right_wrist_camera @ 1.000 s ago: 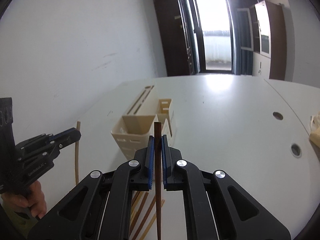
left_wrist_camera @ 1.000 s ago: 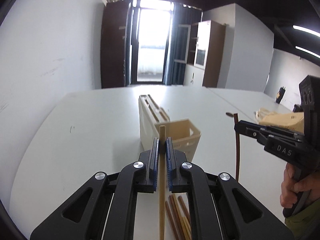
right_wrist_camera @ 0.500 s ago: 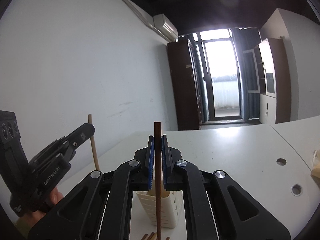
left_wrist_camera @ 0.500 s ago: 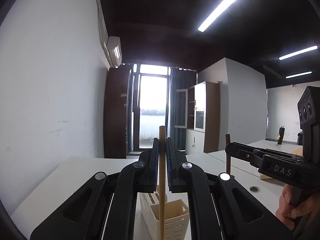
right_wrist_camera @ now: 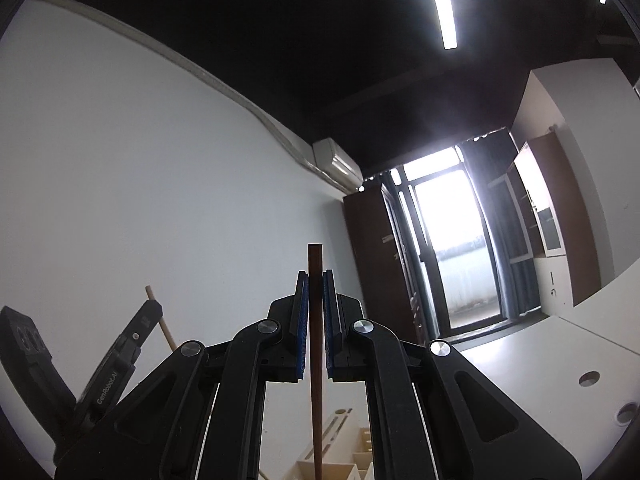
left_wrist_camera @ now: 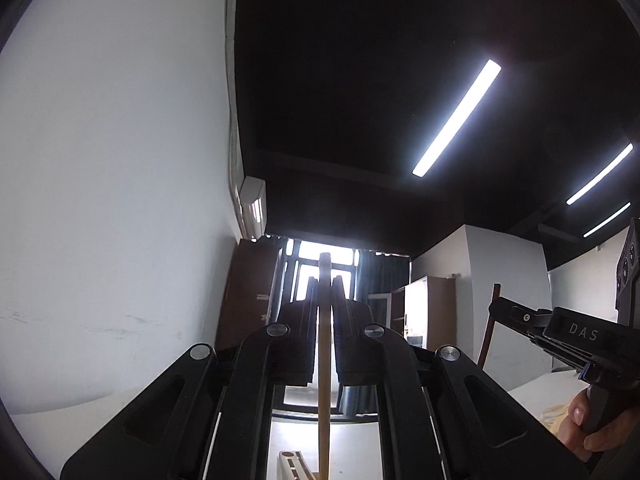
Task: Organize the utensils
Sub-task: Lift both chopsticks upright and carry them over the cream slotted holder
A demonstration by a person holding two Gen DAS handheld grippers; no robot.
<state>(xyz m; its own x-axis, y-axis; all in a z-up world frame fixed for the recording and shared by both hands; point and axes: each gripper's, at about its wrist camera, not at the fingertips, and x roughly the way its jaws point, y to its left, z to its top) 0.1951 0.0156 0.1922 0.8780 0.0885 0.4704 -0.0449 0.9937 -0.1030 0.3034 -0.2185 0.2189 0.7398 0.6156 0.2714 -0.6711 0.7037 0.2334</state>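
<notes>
Pale tan chopstick (left_wrist_camera: pixel 324 360), dark brown chopstick (right_wrist_camera: pixel 315 360), cream utensil holder (right_wrist_camera: pixel 340 468), black tongs with blue pads (right_wrist_camera: pixel 303 328).

We see a light wood chopstick (left_wrist_camera: pixel 324 364), upright, clamped betw. the left gripper's (left_wrist_camera: pixel 324 280) pads, tip poking above them. A dark brown chopstick (right_wrist_camera: pixel 315 344), square-tipped, stands upright in the right gripper (right_wrist_camera: pixel 315 276), also pinched tight. Below both, at the frame bottom, sits the cream plastic holder (right_wrist_camera: pixel 340 456) w/ slotted top and open compartments; the sticks' lower ends run out of frame near it.
</notes>
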